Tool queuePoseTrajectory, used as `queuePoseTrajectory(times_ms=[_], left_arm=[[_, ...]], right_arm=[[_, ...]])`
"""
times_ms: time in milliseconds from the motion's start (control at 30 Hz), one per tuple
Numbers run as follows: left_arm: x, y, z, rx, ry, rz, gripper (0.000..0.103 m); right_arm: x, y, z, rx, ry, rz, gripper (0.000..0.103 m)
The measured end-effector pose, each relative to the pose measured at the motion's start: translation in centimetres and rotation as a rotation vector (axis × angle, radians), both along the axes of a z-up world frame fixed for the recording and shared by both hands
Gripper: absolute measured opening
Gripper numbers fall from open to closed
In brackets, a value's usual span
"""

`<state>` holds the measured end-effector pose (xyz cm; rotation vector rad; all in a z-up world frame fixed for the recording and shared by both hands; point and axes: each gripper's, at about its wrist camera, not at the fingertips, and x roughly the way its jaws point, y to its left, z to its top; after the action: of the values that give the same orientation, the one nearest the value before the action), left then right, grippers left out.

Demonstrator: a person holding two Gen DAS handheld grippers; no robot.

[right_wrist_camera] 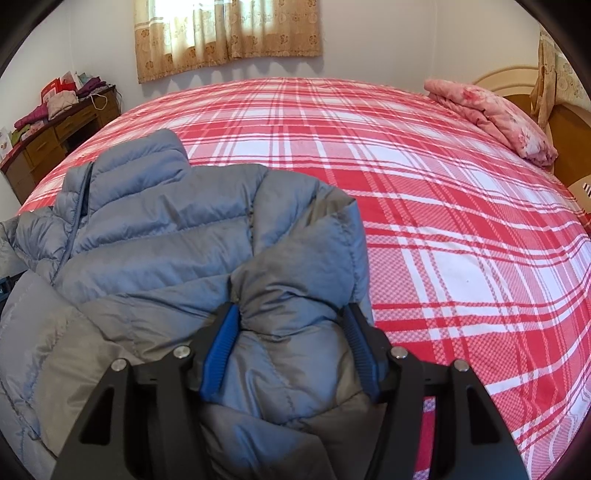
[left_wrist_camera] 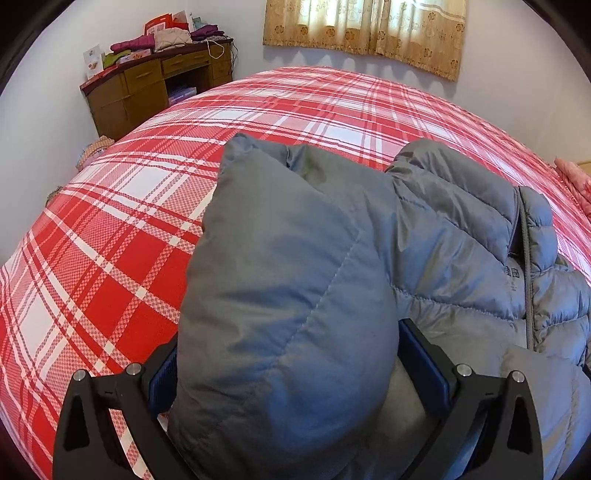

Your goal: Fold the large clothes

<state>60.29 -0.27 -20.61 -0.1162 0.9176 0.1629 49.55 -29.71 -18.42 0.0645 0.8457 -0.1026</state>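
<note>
Grey puffer jacket (right_wrist_camera: 155,236) lies zip-up on the plaid bed (right_wrist_camera: 443,221), fold just starting. My left gripper (left_wrist_camera: 288,373) and right gripper (right_wrist_camera: 291,347) each have jaws about half-open, clamped on a bunched sleeve; body folds all remain.

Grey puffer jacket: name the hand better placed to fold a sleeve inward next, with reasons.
Either, marginally the left. Left gripper clamps a bulky sleeve raised over the jacket; the right gripper pinches only a smaller bunch.

A home bedroom: plaid-sheeted bed (right_wrist_camera: 424,206), curtained window (right_wrist_camera: 229,33), cluttered wooden dresser (left_wrist_camera: 147,88).
</note>
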Motion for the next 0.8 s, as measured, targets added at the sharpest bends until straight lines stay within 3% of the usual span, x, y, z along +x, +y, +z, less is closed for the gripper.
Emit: queuePoseTrajectory(times_ms=[333,433,500,567,633,800], left_arm=[[0.1,-0.3,-0.1,0.022,0.003,0.001,0.102],[0.7,0.0,0.4,-0.011,0.050,-0.017,0.102],[1.3,0.8,2.0,-0.096,0.092,-0.030,0.102],[1.4,1.6,5.5,-0.161,0.022,-0.024,0.102],[2.7,1.2,7.9,-0.096,-0.016,-0.034,0.102],[7.8,-0.2,9.4,-0.055,-0.047,-0.023,0.102]], right_arm=[[-0.1,0.0,0.0,0.004,-0.003,0.001,0.062],[0.2,-0.1,0.2,0.006,0.022,0.018,0.063],[0.8,-0.5,1.2,0.012,0.096,0.068,0.071],[1.1,-1.4,3.5,0.068,0.109,0.098,0.085],[2.0,-1.8,6.2,0.057,0.084,0.110,0.097],[7.7,-1.0,8.7,0.137,0.098,0.057,0.098]])
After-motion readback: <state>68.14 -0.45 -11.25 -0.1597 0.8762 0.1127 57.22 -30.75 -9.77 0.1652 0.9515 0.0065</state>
